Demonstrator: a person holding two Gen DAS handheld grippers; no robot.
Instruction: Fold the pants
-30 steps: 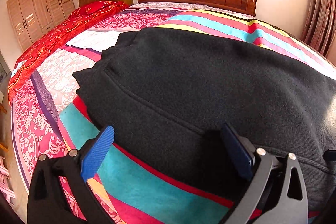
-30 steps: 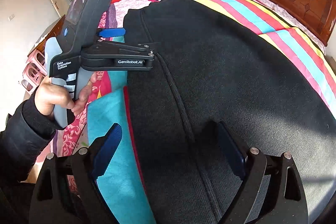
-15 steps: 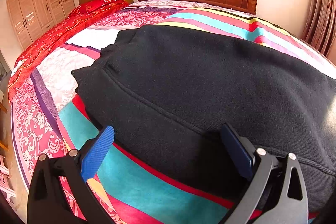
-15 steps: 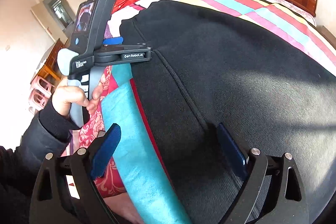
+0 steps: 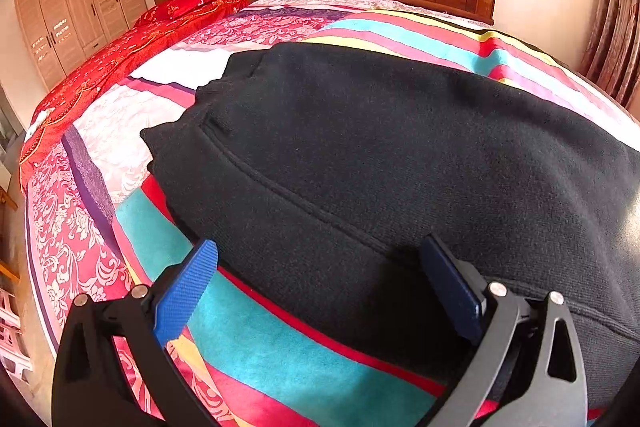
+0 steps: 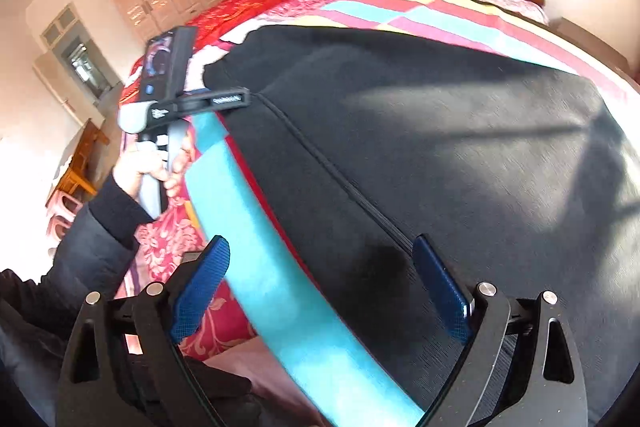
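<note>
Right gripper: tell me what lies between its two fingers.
In the right wrist view, the open right gripper straddles the near edge of the black pants, with a turquoise stripe of the bedspread beside it.

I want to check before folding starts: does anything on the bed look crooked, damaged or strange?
Nothing stands out. The black pants lie spread flat on the striped bedspread, with no tear or stain visible. Both the left gripper and the right gripper are open over the near edge of the pants, gripping nothing.
</note>
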